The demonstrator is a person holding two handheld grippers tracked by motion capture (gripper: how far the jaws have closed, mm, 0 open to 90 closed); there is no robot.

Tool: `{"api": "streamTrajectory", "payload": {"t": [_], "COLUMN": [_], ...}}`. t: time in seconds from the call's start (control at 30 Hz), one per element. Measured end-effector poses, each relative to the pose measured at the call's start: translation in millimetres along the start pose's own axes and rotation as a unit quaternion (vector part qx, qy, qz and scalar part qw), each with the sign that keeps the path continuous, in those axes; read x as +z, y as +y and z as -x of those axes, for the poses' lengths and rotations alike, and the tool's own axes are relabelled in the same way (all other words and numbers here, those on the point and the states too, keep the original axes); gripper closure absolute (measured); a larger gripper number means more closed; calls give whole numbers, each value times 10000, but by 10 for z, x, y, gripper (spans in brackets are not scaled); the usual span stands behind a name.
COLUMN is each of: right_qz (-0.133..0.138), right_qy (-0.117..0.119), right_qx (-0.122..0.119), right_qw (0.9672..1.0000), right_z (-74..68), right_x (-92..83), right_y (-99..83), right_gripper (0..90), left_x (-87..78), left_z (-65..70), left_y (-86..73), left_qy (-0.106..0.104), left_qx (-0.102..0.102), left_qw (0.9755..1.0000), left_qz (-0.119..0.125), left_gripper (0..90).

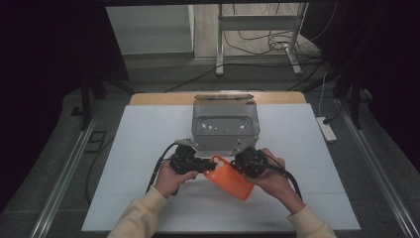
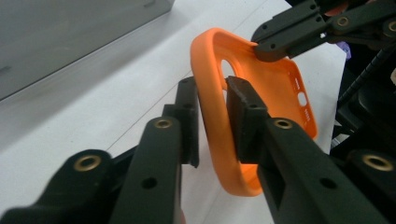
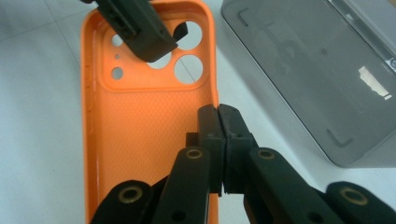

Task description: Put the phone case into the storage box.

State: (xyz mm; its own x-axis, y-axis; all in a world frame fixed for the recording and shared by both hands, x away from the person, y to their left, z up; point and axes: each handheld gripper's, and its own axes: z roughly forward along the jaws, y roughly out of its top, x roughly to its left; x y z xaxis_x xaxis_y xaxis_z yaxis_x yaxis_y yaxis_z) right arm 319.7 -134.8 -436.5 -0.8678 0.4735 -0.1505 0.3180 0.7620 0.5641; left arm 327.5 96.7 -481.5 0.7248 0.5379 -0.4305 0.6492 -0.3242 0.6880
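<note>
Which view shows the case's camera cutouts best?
The right gripper view: the orange case faces the lens, its cutouts plain, partly behind the left gripper. The left gripper view shows the case edge-on, one cutout visible; the high view shows only its back.

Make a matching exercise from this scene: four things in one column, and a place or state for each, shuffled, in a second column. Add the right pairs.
Things
1. orange phone case
2. grey box
3. left gripper
4. right gripper

Places or states
A. fingers shut on the case's long side wall
B. stands on the white table, behind both hands
C. held between both grippers, above the table
D. fingers closed across the case's rim at the camera-cutout end

Pairs: 1-C, 2-B, 3-D, 4-A
</note>
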Motion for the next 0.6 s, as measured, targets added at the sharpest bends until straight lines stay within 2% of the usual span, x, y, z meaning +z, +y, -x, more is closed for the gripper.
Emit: {"api": "streamTrajectory", "payload": {"t": [0.17,0.6], "right_qz": [32,193], "right_qy": [3,15], "right_qx": [-3,-25], "right_qw": [10000,9998], "right_z": [-15,-27], "right_x": [-5,-24], "right_y": [6,15], "right_gripper": [884,856], "left_x": [-17,-69], "left_z": [9,56], "left_y": [0,0], "left_qy": [71,309], "left_qx": [-42,28], "left_qw": [10000,9990], "left_qz": [47,326], "left_gripper": [792,813]}}
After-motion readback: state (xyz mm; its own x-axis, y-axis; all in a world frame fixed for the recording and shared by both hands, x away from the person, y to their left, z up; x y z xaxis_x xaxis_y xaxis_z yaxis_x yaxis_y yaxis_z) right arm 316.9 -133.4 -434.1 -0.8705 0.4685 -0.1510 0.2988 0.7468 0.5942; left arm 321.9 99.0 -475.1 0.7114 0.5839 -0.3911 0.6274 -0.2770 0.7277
